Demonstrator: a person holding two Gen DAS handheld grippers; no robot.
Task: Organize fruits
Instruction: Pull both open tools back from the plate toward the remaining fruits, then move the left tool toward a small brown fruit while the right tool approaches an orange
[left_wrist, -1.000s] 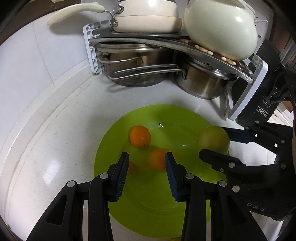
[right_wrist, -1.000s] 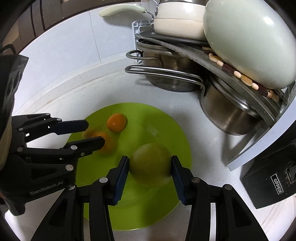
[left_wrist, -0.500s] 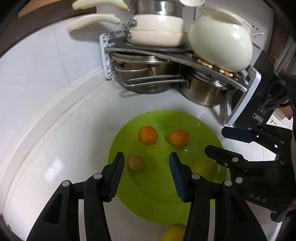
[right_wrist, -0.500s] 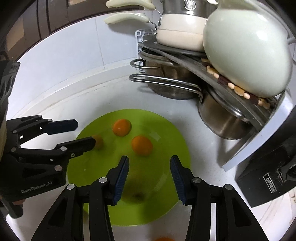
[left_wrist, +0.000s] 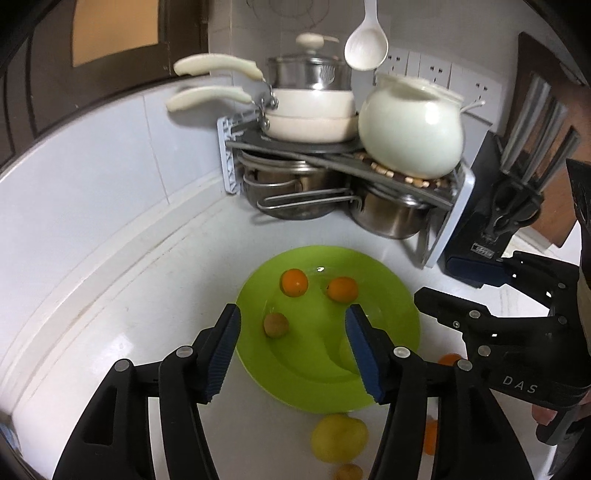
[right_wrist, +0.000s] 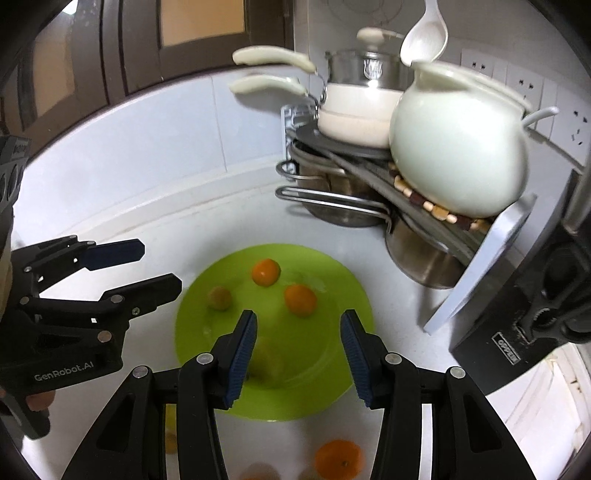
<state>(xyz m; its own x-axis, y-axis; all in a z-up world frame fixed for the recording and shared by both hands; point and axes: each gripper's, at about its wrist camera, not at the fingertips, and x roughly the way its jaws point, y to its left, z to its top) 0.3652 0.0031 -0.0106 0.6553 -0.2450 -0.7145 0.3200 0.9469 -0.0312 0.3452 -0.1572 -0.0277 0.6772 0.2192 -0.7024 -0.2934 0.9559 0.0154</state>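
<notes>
A green plate (left_wrist: 391, 295) lies on the white counter; it also shows in the right wrist view (right_wrist: 343, 291). On it sit two small oranges (left_wrist: 294, 282) (left_wrist: 342, 289), a brownish small fruit (left_wrist: 275, 325) and a blurred green fruit (right_wrist: 266, 357). My left gripper (left_wrist: 293, 349) is open and empty above the plate's near side. My right gripper (right_wrist: 298, 354) is open and empty above the green fruit. Off the plate lie a yellow fruit (left_wrist: 338, 437), a small brownish fruit (left_wrist: 349, 472) and an orange (right_wrist: 338, 458).
A corner rack (left_wrist: 332, 158) holds steel pots (left_wrist: 295, 192), white pans (left_wrist: 306, 110) and a white ceramic pot (left_wrist: 410, 129). A black knife block (left_wrist: 495, 214) stands right of it. A white ladle (left_wrist: 365, 44) hangs above. A tiled wall runs along the left.
Both grippers have pulled back and up from the plate. The right gripper let go of the green fruit, which now lies on the plate. An orange rolled beside the other one.
</notes>
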